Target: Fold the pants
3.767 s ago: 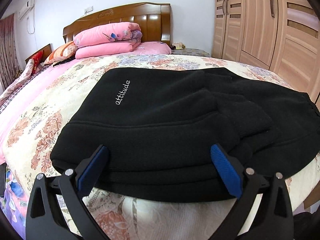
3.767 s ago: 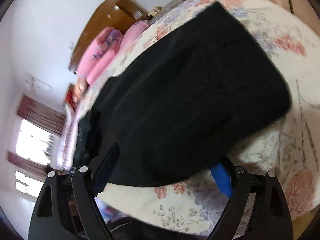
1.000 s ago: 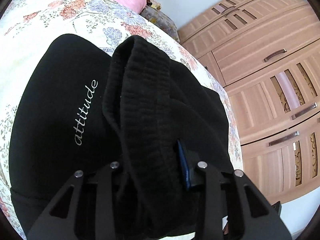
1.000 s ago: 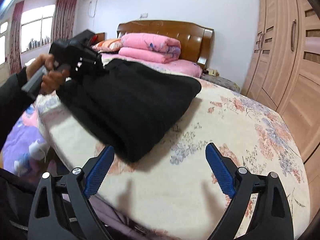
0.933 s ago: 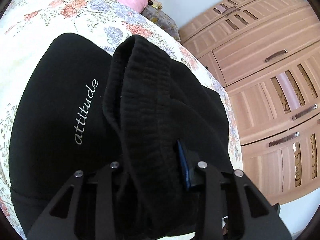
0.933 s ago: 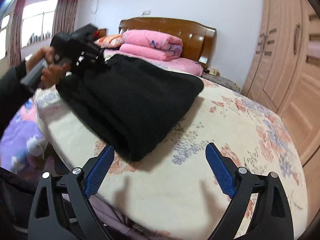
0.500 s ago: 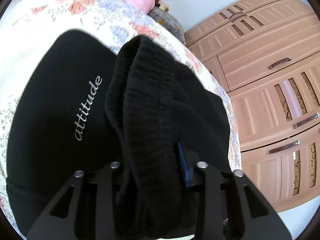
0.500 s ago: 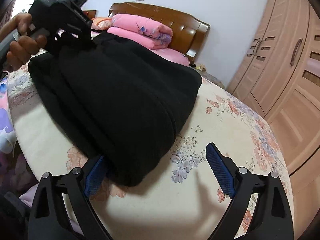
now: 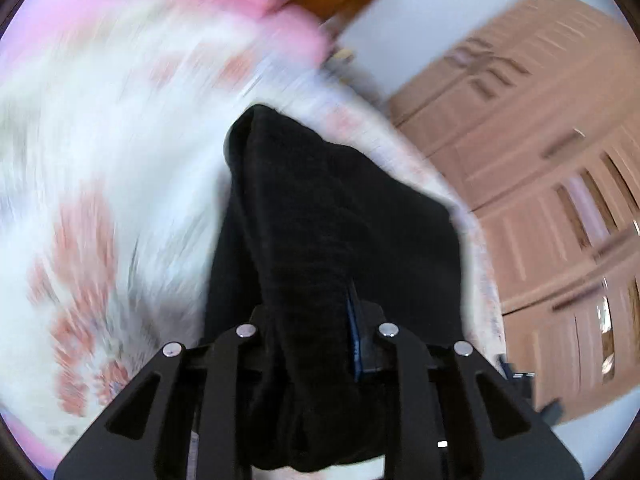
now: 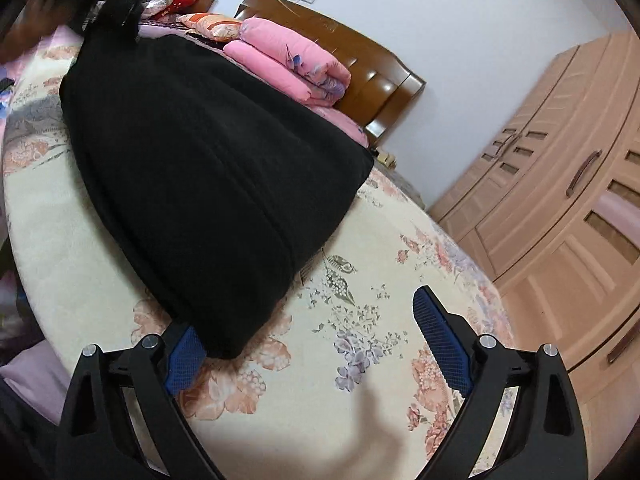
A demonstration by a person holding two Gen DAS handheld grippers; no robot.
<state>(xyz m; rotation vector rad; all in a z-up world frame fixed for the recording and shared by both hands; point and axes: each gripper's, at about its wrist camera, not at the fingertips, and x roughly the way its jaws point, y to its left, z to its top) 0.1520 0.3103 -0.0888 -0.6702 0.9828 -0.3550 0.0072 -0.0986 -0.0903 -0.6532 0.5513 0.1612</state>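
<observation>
The pants point(image 10: 208, 184) lie on the bed point(image 10: 360, 400), their near corner against the left finger of the right gripper point(image 10: 316, 344). Folded quilts point(image 10: 296, 60) lie behind them, before the headboard point(image 10: 360, 60). The wardrobe point(image 10: 560, 200) stands to the right

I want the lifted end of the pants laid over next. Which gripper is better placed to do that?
The left gripper: its jaws are shut on the black pants, holding one end raised off the bed. The right gripper is open at the near corner, one pad beside the cloth, gripping nothing.
</observation>
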